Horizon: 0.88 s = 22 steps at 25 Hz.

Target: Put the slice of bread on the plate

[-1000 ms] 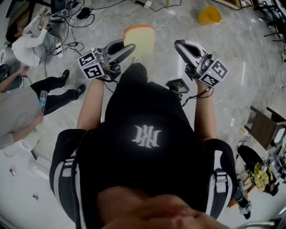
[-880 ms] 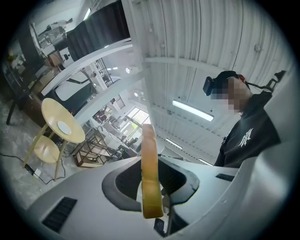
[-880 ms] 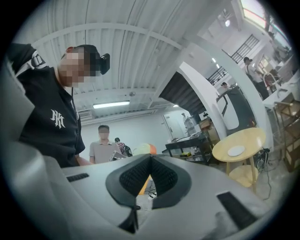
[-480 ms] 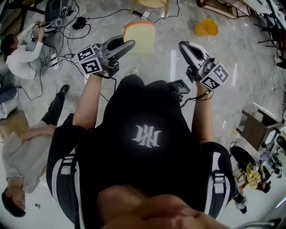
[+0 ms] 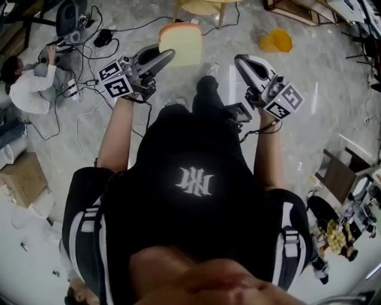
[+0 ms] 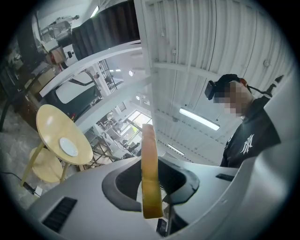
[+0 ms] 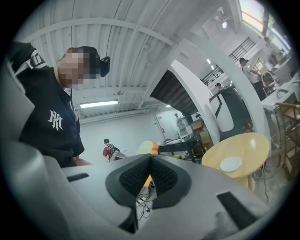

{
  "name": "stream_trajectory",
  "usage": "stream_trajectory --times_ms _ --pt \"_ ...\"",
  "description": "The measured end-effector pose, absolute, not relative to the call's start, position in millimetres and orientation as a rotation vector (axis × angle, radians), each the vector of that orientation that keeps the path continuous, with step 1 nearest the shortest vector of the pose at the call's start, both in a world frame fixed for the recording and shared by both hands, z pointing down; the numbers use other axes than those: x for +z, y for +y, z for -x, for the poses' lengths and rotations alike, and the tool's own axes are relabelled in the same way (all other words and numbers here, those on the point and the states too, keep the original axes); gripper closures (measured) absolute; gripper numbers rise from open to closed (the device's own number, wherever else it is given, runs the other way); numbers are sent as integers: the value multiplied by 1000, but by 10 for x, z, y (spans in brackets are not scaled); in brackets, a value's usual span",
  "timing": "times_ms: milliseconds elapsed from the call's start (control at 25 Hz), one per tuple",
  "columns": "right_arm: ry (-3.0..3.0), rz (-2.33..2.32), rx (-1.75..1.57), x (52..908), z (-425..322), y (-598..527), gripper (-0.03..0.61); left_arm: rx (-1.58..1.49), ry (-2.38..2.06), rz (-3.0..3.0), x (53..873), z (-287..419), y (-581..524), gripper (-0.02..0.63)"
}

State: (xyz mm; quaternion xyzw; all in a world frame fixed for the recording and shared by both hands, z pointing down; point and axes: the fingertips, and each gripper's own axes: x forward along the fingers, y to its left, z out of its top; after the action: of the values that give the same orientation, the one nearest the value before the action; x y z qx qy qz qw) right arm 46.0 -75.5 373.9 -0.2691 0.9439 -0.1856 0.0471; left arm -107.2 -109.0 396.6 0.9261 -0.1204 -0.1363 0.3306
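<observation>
A pale slice of bread [image 5: 180,44] with a tan crust stands on edge in my left gripper [image 5: 168,56], which is shut on it and held out level. In the left gripper view the bread [image 6: 150,173] shows edge-on between the dark pads. My right gripper [image 5: 240,60] is shut and holds nothing; its pads meet in the right gripper view [image 7: 150,180]. A small white plate [image 6: 69,146] lies on a round wooden table [image 6: 49,124] ahead. The right gripper view shows the same plate [image 7: 231,164] and table [image 7: 248,145]. The table's edge [image 5: 205,6] shows at the head view's top.
Black cables [image 5: 98,44] trail over the marble floor at upper left, near a seated person [image 5: 27,89]. A yellow object [image 5: 275,40] lies on the floor at upper right. A cardboard box [image 5: 24,179] sits at the left and a chair [image 5: 342,173] at the right.
The floor has slid past under both grippers as the person walks forward, and the wooden table has come into view at the top. The bread stays gripped; both grippers keep their pose.
</observation>
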Motion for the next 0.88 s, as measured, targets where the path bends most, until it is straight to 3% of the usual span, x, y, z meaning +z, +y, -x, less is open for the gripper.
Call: stream_trajectory --times_ms 880 --pt "2831 603 -606 3754 -1701 -3308 575 -256 -516 -2385 3849 -48 -3270 509"
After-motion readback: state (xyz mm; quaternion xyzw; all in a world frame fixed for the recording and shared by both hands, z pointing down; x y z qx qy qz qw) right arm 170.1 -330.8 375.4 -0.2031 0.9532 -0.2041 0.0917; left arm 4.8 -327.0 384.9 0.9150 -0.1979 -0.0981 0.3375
